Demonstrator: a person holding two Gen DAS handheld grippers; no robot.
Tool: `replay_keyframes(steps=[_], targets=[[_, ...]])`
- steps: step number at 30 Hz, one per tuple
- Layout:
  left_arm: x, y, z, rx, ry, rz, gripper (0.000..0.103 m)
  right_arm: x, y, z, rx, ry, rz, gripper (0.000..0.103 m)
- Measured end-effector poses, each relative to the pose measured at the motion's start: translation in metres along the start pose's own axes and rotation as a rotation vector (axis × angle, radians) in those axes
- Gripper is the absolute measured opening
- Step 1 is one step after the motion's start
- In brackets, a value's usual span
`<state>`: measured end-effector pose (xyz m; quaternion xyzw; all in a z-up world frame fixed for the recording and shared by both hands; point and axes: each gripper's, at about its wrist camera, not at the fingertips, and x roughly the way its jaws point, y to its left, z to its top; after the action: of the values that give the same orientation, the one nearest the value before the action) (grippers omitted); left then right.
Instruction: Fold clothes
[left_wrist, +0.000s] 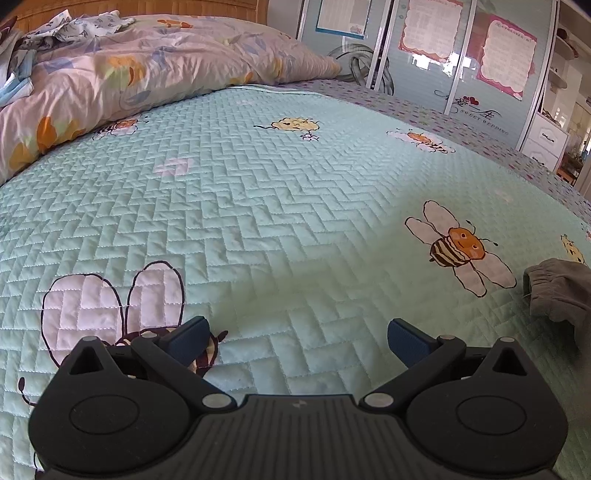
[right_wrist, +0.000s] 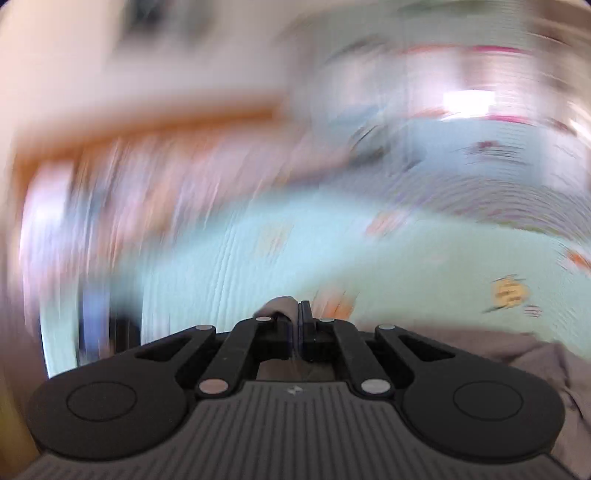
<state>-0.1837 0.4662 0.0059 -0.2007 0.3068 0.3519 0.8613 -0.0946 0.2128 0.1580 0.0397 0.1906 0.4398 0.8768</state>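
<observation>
In the left wrist view we see our left gripper (left_wrist: 297, 338) with its jaws standing wide apart and nothing between them. It hangs above the pale green quilted bedspread (left_wrist: 280, 206), over bare cloth near a printed bee. The thing of the task, a grey garment (left_wrist: 559, 291), shows only at the right edge of this frame, a little below the middle, lying on the bedspread and well apart from the left gripper. At the upper left lies a flowered duvet (left_wrist: 122, 74), and a wardrobe (left_wrist: 424, 55) fills the upper right.

In the right wrist view almost everything is smeared, so we cannot read the room there. Our right gripper (right_wrist: 298, 314) is sharp: its jaws are closed together, and a fold of grey fabric (right_wrist: 282, 306) sits pinched between the tips. More of the same grey cloth spreads in the lower right of that frame.

What can go wrong from here, in our judgement:

- The pinch looks small, only on an edge. If we pull fast, the fabric can slip out and the garment falls in a heap.
- We may hold more than one layer, or the wrong corner. We cannot tell this from the frames. Then the fold comes out crooked.
- The left gripper is far from the garment. If the right one drags it alone, the cloth can bunch and wrinkle.
- The smear makes it hard to judge where the garment will land.
</observation>
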Motion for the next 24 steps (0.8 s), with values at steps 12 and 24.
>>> replay_keyframes(steps=[12,24], targets=[[0.002,-0.010,-0.004,0.058,0.006,0.043,0.103,-0.105,-0.136,-0.094,0.571,0.146,-0.419,0.009],[0.001,-0.016,-0.006,0.091,-0.006,0.062,0.103,-0.137,-0.116,-0.148,0.577,0.228,-0.533,0.055]])
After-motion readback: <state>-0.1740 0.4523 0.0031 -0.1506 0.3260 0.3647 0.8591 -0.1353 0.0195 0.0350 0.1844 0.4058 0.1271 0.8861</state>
